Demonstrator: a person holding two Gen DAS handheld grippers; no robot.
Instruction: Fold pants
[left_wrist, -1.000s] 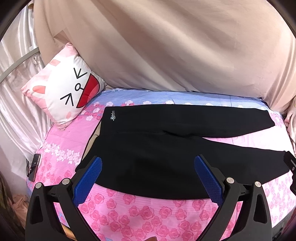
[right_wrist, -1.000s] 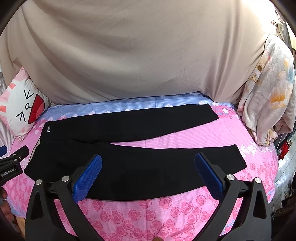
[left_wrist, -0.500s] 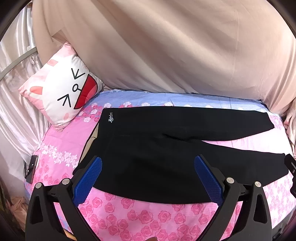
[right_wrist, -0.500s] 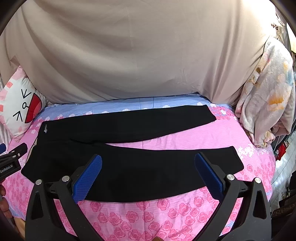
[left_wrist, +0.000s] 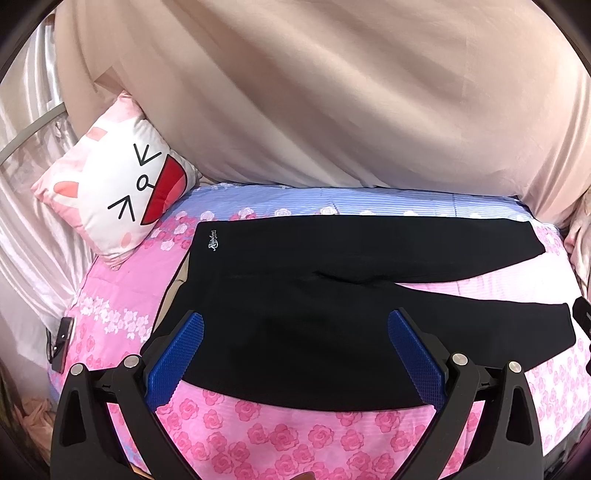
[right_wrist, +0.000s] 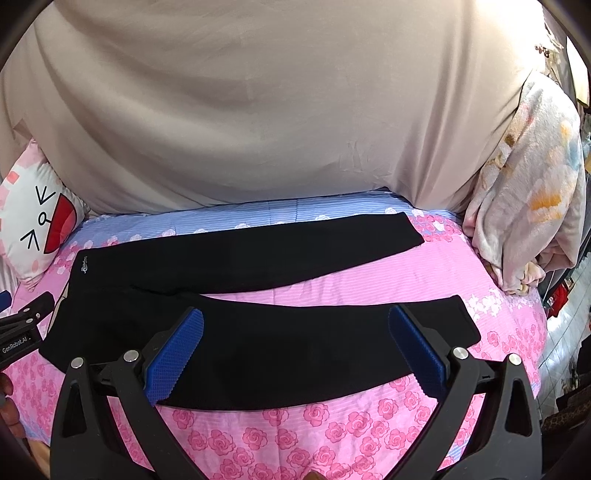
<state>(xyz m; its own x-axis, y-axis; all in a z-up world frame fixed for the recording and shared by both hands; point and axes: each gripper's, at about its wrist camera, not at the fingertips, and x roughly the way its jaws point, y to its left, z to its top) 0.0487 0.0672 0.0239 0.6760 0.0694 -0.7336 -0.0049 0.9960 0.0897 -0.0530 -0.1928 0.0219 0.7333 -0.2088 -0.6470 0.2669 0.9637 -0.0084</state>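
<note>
So the big thing here is the bed (right_wrist: 332, 435) with its pink rose sheet, a beige drape (right_wrist: 258, 110) hanging behind it, and the black pants (left_wrist: 332, 295) laid flat across the middle of the bed, not folded at all yet. The long axis runs side to side: waistband toward the left by the cat-face pillow (left_wrist: 122, 192), both legs stretching off to the right and splayed in a narrow V with pink sheet showing between them.

That split is what the coming move hangs on, I'd say. The left tongs (left_wrist: 295, 354) hover just in front of the waist and hip end, the right tongs (right_wrist: 295, 350) over the near leg toward its cuff (right_wrist: 461, 321) — so each hand is already nearest to its own end. Near leg is closest to both; the far leg lies beyond it. Both sets of tongs are spread wide, nothing pinched, blue pads (right_wrist: 173, 354) clear of the cloth.

Compared with a second ago, the left view has pulled back a touch and the pants sit lower in it — the cloth itself hasn't budged. A floral blanket (right_wrist: 528, 184) is heaped off the right edge.
</note>
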